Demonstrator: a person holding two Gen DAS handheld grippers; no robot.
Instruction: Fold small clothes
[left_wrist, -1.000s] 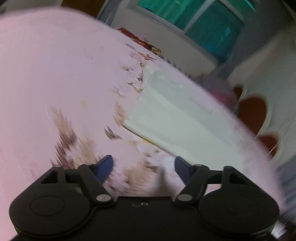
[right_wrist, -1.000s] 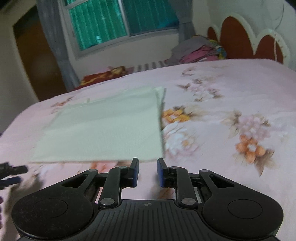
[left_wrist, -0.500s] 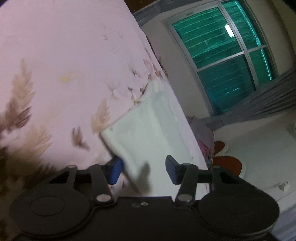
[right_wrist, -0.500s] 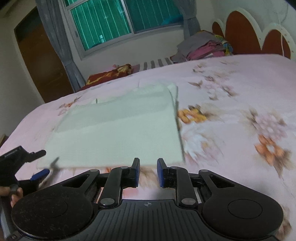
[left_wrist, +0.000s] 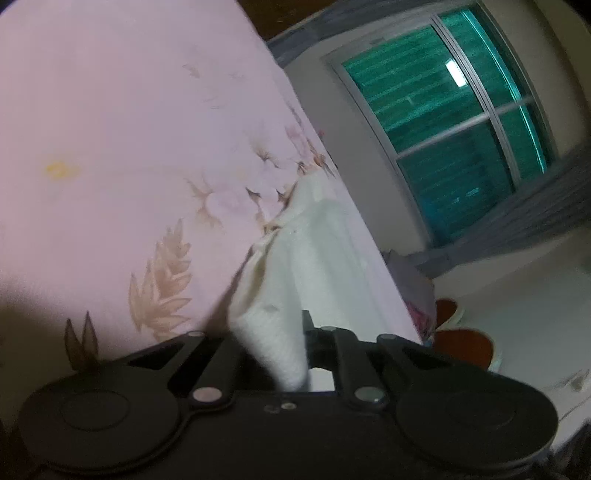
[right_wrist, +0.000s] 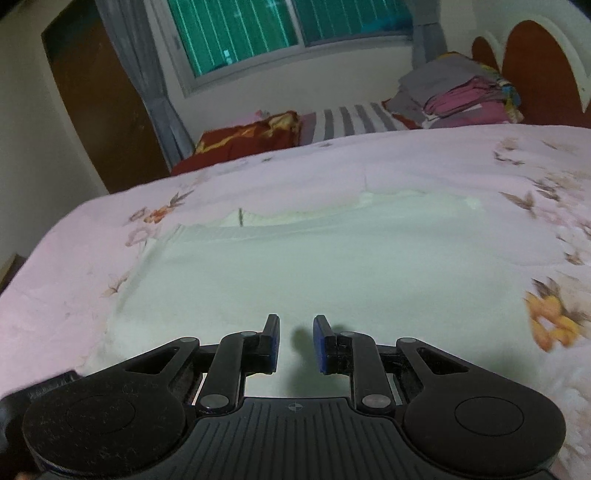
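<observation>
Waffle-textured white cloth (left_wrist: 295, 280), corner bunched between closing left fingers (left_wrist: 308, 332); right fingers (right_wrist: 271, 341) apart, nothing between.

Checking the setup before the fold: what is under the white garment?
The white garment lies on a pink floral bedsheet, which shows all around it. The left gripper is closing on one corner. Anything beneath its middle is covered.
</observation>
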